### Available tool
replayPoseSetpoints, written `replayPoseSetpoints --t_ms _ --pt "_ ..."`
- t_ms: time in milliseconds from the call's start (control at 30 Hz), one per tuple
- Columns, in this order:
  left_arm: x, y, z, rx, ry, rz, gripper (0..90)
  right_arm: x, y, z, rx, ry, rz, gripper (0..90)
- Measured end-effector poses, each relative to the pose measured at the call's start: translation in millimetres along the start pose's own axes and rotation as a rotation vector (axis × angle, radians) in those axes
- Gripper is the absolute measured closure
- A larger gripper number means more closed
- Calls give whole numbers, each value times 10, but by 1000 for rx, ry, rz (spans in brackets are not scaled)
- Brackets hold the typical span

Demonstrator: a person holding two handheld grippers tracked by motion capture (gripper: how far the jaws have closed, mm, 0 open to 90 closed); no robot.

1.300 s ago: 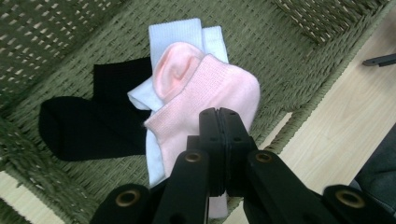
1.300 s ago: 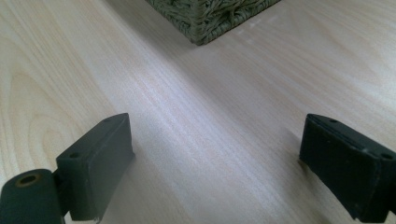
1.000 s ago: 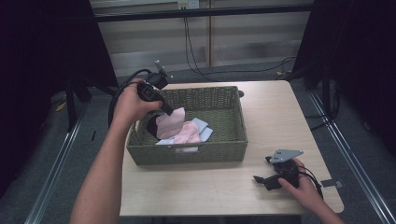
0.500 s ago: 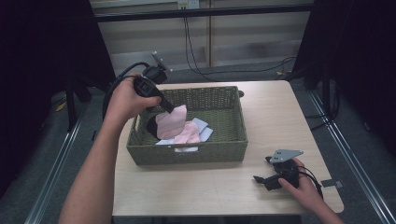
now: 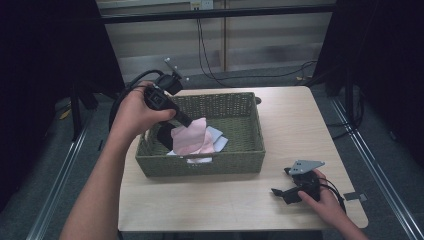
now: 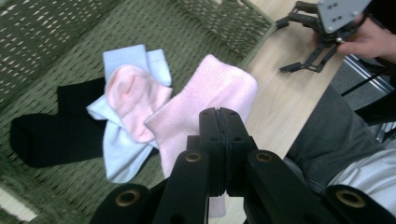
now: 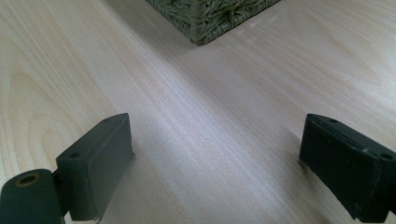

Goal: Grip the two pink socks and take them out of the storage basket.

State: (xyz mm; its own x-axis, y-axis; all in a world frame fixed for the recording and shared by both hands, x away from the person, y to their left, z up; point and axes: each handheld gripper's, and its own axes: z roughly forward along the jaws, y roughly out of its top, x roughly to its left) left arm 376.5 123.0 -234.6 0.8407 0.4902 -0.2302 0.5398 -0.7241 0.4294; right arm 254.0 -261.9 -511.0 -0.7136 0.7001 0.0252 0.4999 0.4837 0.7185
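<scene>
Two tongs: left tongs (image 6: 218, 122) clenched on pink sock (image 6: 205, 102) over basket (image 5: 250, 150), right tongs (image 7: 215, 168) spread wide

the basket (image 5: 215, 162) is olive green with a woven weave. the table (image 5: 300, 120) is pale wood with a fine grain. the sock (image 6: 205, 100) pinched in the left gripper (image 6: 218, 122) is light pink, ribbed knit. a second pink sock (image 6: 128, 105) lies on a pale blue one (image 6: 140, 58), beside a black sock (image 6: 46, 133). both grippers are black; the right gripper (image 5: 285, 192) carries a grey plate (image 5: 306, 165).
</scene>
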Motion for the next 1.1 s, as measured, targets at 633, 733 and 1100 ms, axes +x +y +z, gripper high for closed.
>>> replayPoseSetpoints --t_ms 633,733,1100 --pt "-318 -132 372 17 -43 86 888 -1 -1 1 -2 -1 -2 88" --pt "-315 -164 472 26 -49 89 888 0 -1 1 -1 0 -1 88" --pt "-307 -269 779 36 -73 88 886 2 -1 0 1 0 2 88"
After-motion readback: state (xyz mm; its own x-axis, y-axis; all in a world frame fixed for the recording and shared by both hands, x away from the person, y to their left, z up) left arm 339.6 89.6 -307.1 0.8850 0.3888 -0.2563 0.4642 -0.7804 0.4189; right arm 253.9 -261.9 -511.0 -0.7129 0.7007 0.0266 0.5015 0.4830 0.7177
